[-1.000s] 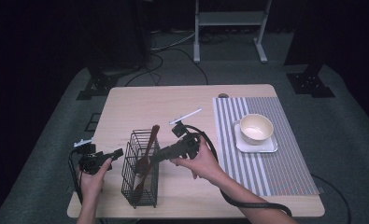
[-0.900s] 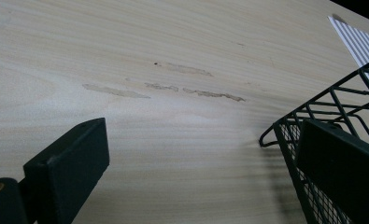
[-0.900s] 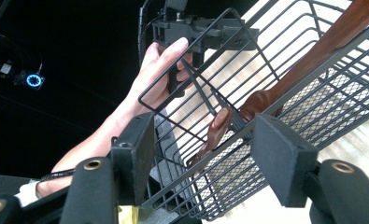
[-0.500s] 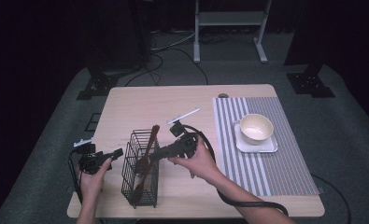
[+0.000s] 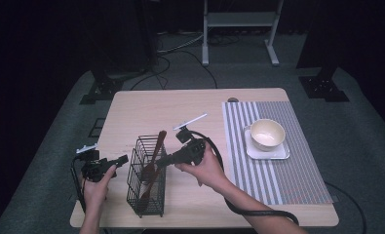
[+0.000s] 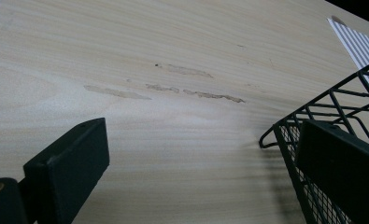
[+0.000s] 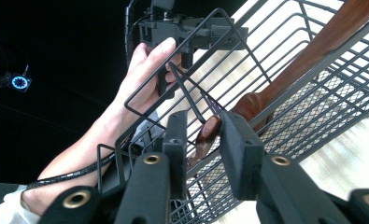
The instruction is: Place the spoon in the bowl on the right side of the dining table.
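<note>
Pinching a glossy brown wooden spoon (image 7: 205, 133) in my right gripper (image 7: 202, 140) inside the black wire basket (image 5: 146, 195); my left gripper (image 6: 196, 172) gapes wide.

Black grippers (image 5: 163, 159) with brass-ringed screw holes, coiled black cables, white sleeve (image 7: 4, 207).

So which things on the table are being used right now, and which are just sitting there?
In use:
- right gripper, jaws around a wooden utensil
- wire basket holding the utensils
- left gripper, open beside the basket

Just sitting there:
- bowl
- square plate
- striped mat
</note>
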Demonstrator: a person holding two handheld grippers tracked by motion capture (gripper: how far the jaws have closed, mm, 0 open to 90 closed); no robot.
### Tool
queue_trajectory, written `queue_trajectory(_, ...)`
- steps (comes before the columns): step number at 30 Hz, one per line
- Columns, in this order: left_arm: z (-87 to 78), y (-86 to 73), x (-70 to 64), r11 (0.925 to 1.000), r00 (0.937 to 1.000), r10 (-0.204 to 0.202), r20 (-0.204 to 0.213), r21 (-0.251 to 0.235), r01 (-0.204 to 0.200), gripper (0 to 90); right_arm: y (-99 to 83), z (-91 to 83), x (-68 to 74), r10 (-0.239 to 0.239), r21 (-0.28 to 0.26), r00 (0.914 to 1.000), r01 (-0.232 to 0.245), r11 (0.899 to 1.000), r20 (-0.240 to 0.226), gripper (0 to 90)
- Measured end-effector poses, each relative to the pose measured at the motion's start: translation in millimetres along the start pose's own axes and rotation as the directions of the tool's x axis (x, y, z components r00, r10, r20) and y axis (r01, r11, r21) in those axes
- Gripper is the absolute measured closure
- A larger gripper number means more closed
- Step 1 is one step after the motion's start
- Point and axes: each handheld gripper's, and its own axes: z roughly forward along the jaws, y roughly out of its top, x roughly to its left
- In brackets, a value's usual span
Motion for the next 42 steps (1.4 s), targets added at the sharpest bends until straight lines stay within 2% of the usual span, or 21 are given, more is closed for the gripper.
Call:
queue_trajectory(12,0.2,0.1,-0.4,1.0000,1.0000,0.001,-0.002,-0.002,-0.001,2.0,-1.2,-3.7,1.0,0.008,-0.018,0.9999,-0.008,1.000,-0.014,80.6)
queue_trajectory(21,-0.4,0.1,0.1,1.0000,1.0000,0.000,-0.002,-0.002,0.000,2.0,-0.4,-9.5,4.3,0.010,-0.035,0.9998,-0.011,0.999,-0.019,81.3)
queue_trajectory(31,-0.3,0.0,-0.4,1.0000,1.0000,0.003,-0.004,-0.002,-0.003,2.0,3.5,-25.5,9.5,-0.004,-0.072,1.0000,0.004,0.997,-0.005,82.6)
queue_trajectory(42,-0.3,0.0,-0.6,1.0000,1.0000,0.004,-0.006,-0.002,-0.004,2.0,7.7,-47.5,9.8,0.011,-0.115,0.9999,-0.012,0.993,-0.004,83.3)
